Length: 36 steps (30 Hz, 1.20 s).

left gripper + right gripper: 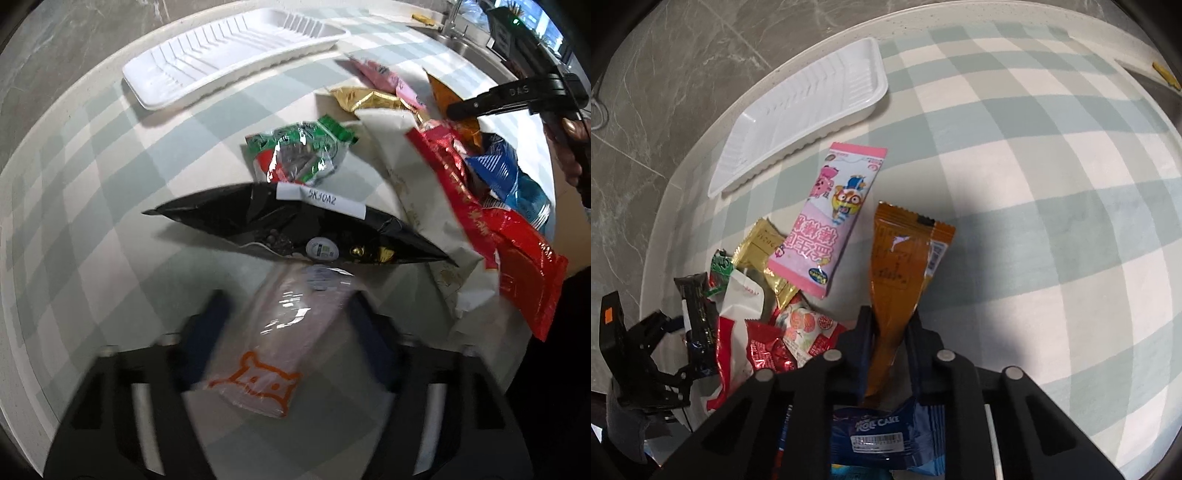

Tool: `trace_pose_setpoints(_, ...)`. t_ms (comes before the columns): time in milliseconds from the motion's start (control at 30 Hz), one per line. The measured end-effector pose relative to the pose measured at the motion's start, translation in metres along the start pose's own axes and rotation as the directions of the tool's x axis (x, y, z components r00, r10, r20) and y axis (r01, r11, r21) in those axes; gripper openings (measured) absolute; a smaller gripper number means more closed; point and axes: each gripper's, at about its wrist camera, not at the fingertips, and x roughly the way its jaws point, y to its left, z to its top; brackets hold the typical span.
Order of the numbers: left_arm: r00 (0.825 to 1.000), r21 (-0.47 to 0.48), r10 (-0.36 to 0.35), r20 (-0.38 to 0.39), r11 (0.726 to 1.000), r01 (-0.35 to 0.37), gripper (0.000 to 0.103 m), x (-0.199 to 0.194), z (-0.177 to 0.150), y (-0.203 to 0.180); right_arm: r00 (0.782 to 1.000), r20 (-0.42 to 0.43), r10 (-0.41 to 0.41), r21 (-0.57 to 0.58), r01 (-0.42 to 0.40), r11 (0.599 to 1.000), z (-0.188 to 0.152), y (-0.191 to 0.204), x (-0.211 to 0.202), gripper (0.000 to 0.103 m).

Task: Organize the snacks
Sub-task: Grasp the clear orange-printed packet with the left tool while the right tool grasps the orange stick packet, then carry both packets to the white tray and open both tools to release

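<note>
On the round table with its pale green-and-white checked cloth [1015, 192], a long white ribbed plastic tray [229, 59] lies empty at the far left, well apart from the heap of snacks. Nearer in, the left claw [284, 314] points down over a clear plastic packet printed with an orange cat-face outline [273, 347]; the packet sits between the blurred blue pads, which stand close at its sides, though I cannot tell whether they press on it. Just beyond lies a black glossy pouch with a white label strip [295, 225], then a green-and-red crinkled wrapper [299, 155] behind it. To the right the heap rises: a white paper-like bag [402, 162], a red foil packet [491, 225] and a blue wrapper [506, 173]. Farther right, a pink cartoon-printed stick packet [834, 218] lies flat beside a gold foil sachet [761, 251]. The right claw [891, 325] is clamped tight on the lower neck of an orange-brown foil sachet [897, 254], which stands up from between its pads, above a dark blue roll-cake wrapper [882, 435].
</note>
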Motion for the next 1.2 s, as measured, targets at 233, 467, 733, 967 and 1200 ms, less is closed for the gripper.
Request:
trace_pose_setpoints(233,1.000,-0.024,0.000,-0.003,1.000,0.000,0.020,-0.001,0.001,-0.004,0.997,-0.003,0.075,0.047,-0.074,0.996,0.001,-0.011,0.000,0.016)
trace_pose_setpoints(467,0.997,-0.129,-0.076,0.014,0.989,0.077,0.019,-0.015,-0.017,0.003,0.983,0.004,0.183,0.105,-0.183,0.978,-0.001,-0.022,-0.006,0.015)
trace_pose_setpoints(733,0.989,-0.249,-0.122,0.083,0.958,0.139,0.019,-0.041,-0.032,0.017,0.962,0.024,0.271,0.133,-0.272,0.953,0.002,-0.026,-0.019,0.014)
trace_pose_setpoints(967,0.980,-0.310,-0.138,0.145,0.934,0.178,0.019,-0.070,-0.030,0.032,0.937,0.055,0.345,0.148,-0.350,0.925,0.015,-0.026,-0.029,0.014)
trace_pose_setpoints(1200,0.958,-0.345,-0.163,0.235,0.908,0.239,0.019,-0.089,0.000,0.052,0.915,0.069,0.398,0.149,-0.404,0.902,0.034,-0.020,-0.034,0.014)
